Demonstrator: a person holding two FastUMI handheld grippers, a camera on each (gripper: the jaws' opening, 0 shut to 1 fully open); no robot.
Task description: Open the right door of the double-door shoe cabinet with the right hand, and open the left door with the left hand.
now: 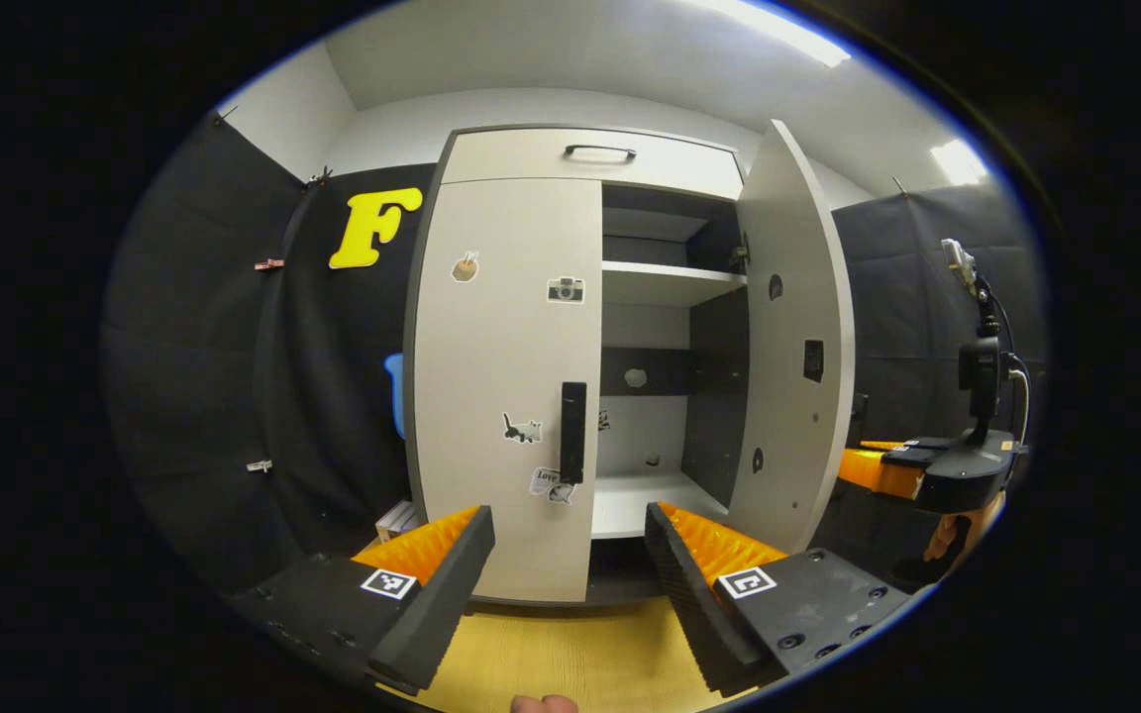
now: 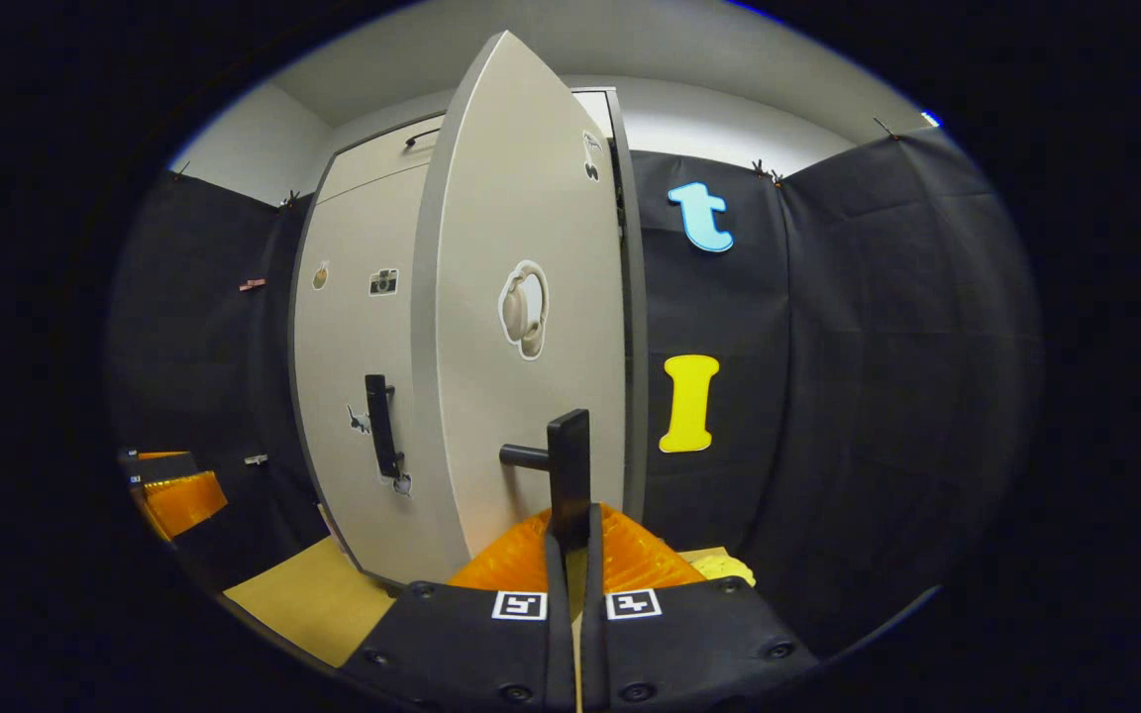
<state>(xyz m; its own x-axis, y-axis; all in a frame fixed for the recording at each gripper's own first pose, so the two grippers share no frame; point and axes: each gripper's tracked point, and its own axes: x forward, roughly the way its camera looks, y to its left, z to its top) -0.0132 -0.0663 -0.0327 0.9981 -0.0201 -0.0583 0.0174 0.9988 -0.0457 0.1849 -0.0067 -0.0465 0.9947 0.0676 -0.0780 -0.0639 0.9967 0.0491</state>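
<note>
The right door (image 1: pixel 793 337) of the shoe cabinet (image 1: pixel 590 158) is swung well out, shelves showing, because the right gripper (image 2: pixel 570 540) has its jaws pinched tight on that door's handle (image 2: pixel 569 473) and is holding it there. The left door (image 1: pixel 506 386) is flat closed. The left gripper (image 1: pixel 570 564) sits in front with jaws spread wide and empty, lined up below the left handle (image 1: pixel 572 432), probably to grab it next.

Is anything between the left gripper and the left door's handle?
Nothing visible. In the left gripper view the left gripper is open and faces the closed left door, with the handle just above the gap between its fingers. The right door stands open, off to the side.
</note>
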